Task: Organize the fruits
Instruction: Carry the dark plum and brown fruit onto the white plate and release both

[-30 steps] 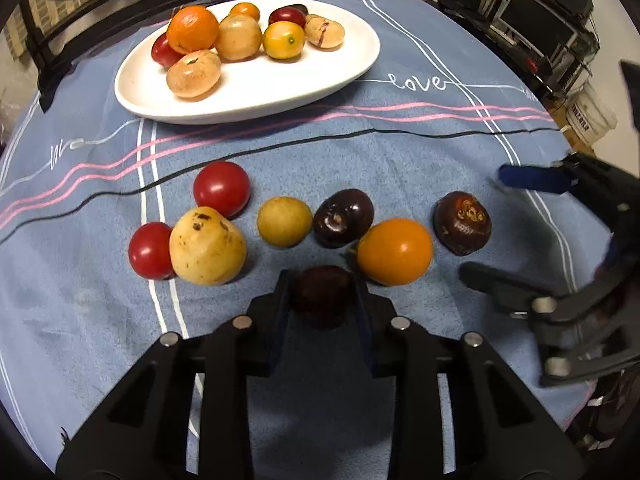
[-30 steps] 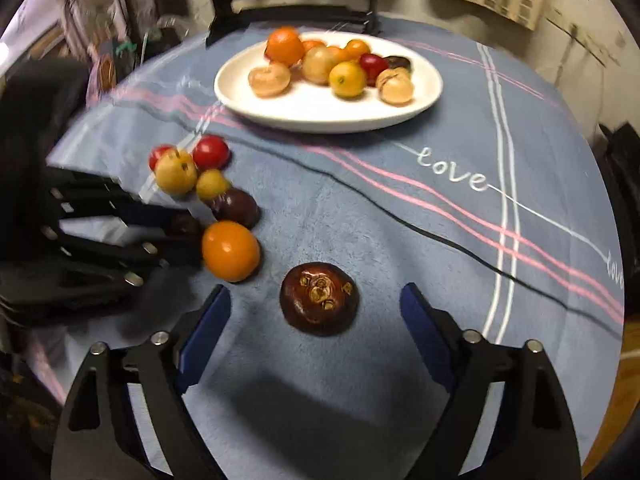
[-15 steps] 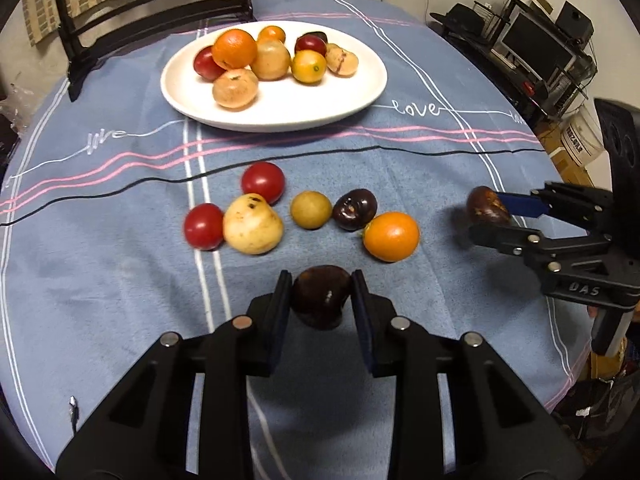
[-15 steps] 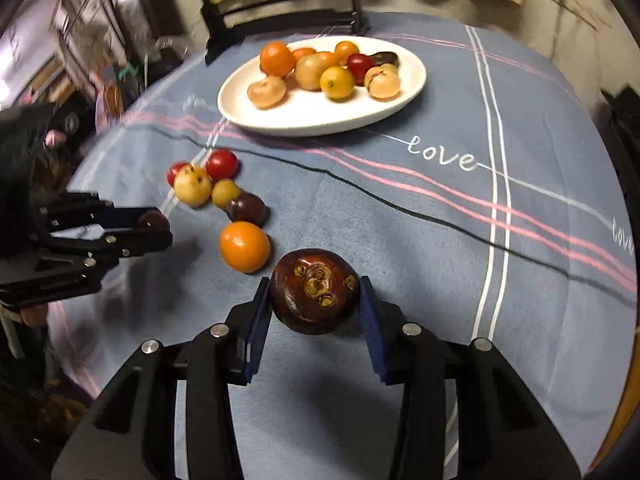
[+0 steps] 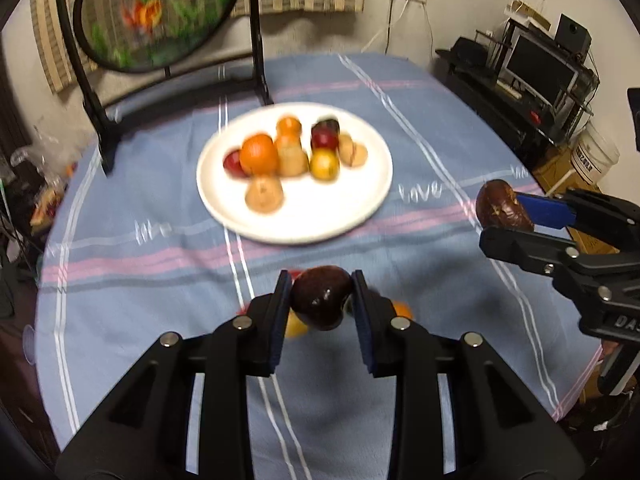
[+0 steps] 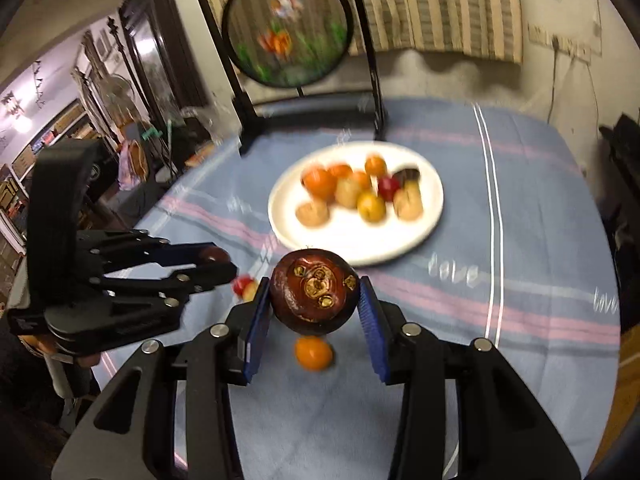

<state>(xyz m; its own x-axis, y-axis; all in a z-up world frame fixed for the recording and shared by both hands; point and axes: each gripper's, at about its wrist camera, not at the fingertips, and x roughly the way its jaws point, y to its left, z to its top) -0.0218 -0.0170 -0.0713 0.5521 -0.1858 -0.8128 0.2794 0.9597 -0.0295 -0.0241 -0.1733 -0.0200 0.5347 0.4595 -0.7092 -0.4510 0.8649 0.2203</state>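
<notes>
Both glossy round fruits now lifted — left hand-held gripper (image 5: 321, 295) clamps plum (image 5: 320, 298), right hand-held gripper (image 6: 314, 304) mangosteen (image 6: 313, 291).

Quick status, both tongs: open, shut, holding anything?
Left tongs: shut on a dark maroon round fruit.
Right tongs: shut on a brown-purple mangosteen.

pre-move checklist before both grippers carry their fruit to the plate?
1. Left gripper jaws shut on the dark plum: ok.
2. Right gripper jaws shut on the mangosteen: ok.
3. Both fruits lifted off the tablecloth: ok.
4. Bare space on the white plate, near side: ok.
5. Grippers apart from each other: ok.
6. Loose fruit left under the left gripper, how many: cannot tell, mostly hidden.
</notes>
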